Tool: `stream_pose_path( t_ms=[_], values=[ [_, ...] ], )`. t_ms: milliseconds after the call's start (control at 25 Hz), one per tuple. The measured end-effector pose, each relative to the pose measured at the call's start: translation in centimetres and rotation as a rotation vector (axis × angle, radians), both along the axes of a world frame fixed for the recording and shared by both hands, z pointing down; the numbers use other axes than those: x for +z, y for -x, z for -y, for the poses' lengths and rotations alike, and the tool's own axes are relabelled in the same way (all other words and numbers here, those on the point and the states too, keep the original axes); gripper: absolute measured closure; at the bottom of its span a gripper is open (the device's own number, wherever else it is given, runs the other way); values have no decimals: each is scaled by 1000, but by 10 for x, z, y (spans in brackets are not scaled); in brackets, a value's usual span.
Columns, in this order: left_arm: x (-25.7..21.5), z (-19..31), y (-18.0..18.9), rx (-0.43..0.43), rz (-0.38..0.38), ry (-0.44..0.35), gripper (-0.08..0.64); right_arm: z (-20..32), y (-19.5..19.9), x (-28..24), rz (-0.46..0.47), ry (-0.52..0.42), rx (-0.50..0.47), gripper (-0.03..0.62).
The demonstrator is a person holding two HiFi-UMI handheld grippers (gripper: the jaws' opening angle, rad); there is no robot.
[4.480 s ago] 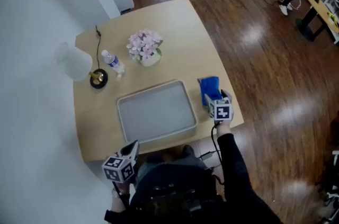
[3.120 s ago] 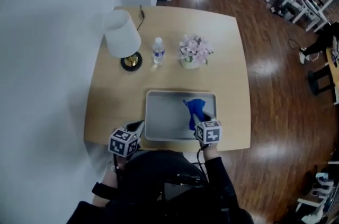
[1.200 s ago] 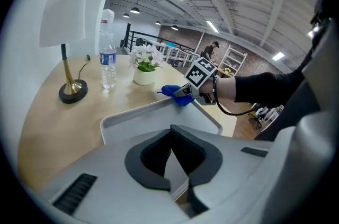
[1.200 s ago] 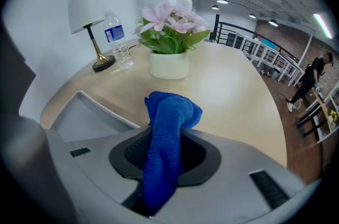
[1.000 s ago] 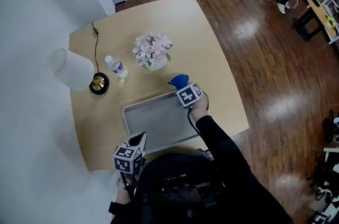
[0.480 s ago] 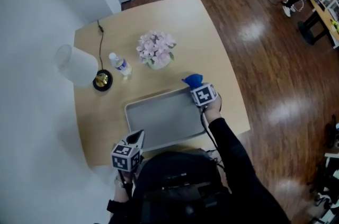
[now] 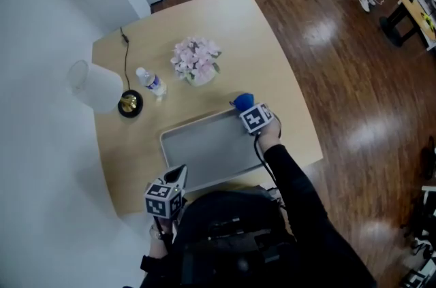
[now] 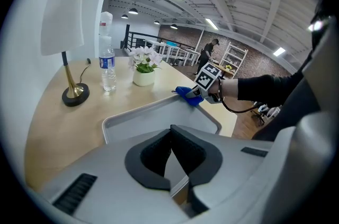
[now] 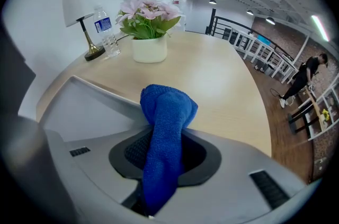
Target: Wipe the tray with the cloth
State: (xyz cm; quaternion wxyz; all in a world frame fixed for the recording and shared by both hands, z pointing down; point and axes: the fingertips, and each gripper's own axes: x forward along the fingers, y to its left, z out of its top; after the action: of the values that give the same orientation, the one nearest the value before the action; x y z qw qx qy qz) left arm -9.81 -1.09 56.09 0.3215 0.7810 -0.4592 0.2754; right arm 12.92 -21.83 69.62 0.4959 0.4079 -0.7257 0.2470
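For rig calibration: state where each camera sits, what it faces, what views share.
Head view: on the person's head, steeply down onto the grey rectangular tray; left gripper, right gripper, dark sleeve show.
Left gripper view: on that gripper, across the tray towards the right gripper; shut jaws show.
Right gripper view: on that gripper, towards pink flowers in a white pot; jaws clamp the blue cloth.
All share the tray.

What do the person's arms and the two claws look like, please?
The left claw and the right claw have light grey plastic bodies with dark grey pads inside. Each carries a white cube with black square markers. A black sleeve covers the right arm, and a thin dark cable loops at that wrist.
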Motion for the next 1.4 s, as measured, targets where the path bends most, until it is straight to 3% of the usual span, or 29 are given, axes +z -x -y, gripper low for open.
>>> stream_pose_path(
  t_ms=[320, 720, 960, 1160, 1280, 1400],
  values=[
    [1, -2, 6, 2, -8, -2, 560, -38, -13, -1, -8, 11, 9, 482],
    [6, -7, 7, 32, -14, 26, 560, -142, -38, 4, 36, 68, 40, 482],
    [9, -9, -8, 69, 1, 41, 560, -186, -52, 4, 59, 78, 44, 482],
    [15, -16, -33, 86, 6, 83, 560, -205, -55, -3, 148, 66, 44, 482],
    [17, -22, -43, 58, 7, 99, 560, -207, -56, -18, 219, 21, -9, 482],
    [15, -27, -44, -2, 23, 108, 560, -204, -57, -52, 278, -82, -190, 482]
  ],
)
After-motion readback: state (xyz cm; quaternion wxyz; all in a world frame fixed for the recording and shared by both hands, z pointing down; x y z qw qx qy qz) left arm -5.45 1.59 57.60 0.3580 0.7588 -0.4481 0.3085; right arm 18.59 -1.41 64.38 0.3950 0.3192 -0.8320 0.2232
